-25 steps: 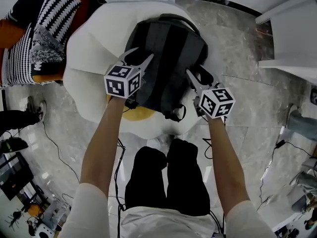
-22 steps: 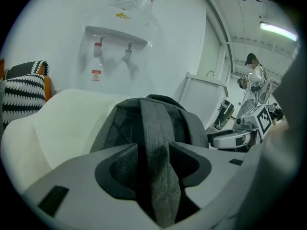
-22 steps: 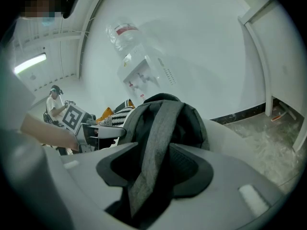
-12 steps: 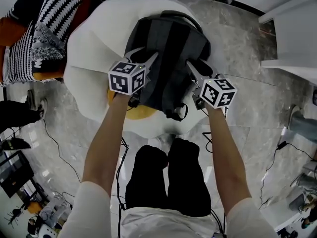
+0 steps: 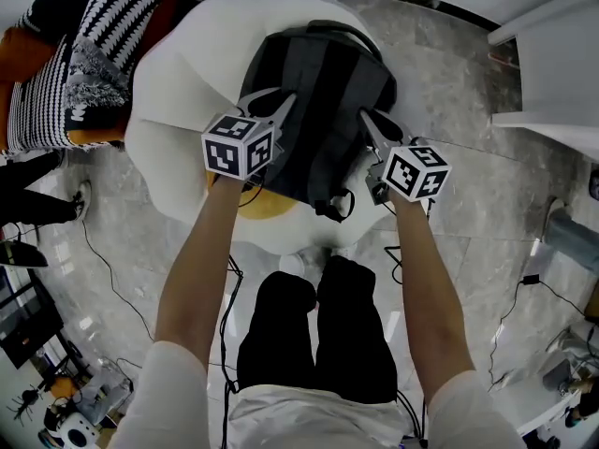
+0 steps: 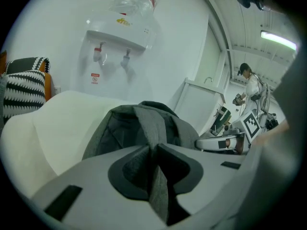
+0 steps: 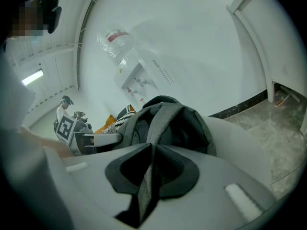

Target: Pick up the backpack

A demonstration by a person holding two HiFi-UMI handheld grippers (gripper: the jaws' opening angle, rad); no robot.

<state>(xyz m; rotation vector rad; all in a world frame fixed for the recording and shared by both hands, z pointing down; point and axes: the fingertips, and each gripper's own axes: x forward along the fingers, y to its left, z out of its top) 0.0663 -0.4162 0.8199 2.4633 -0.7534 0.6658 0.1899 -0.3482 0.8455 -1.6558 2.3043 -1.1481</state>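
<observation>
Near - both forearms reach out over the person's knees. The left gripper [image 6: 154, 150] has just been closing and now pinches a grey strap [image 6: 146, 123]. The right gripper [image 7: 151, 150], also just closed, clamps the other strap [image 7: 165, 119]. One grip per side, likely so the load lifts level. The backpack [image 5: 318, 110] lies straps-up on the white seat [image 5: 164, 110], not yet raised. Beyond it are a striped cushion [image 5: 94, 54] and a water dispenser [image 6: 120, 37].

Arms fwd; L gripper [image 5: 284, 100], R gripper [image 5: 367, 118] jaws just closed on straps [image 6: 152, 128].
</observation>
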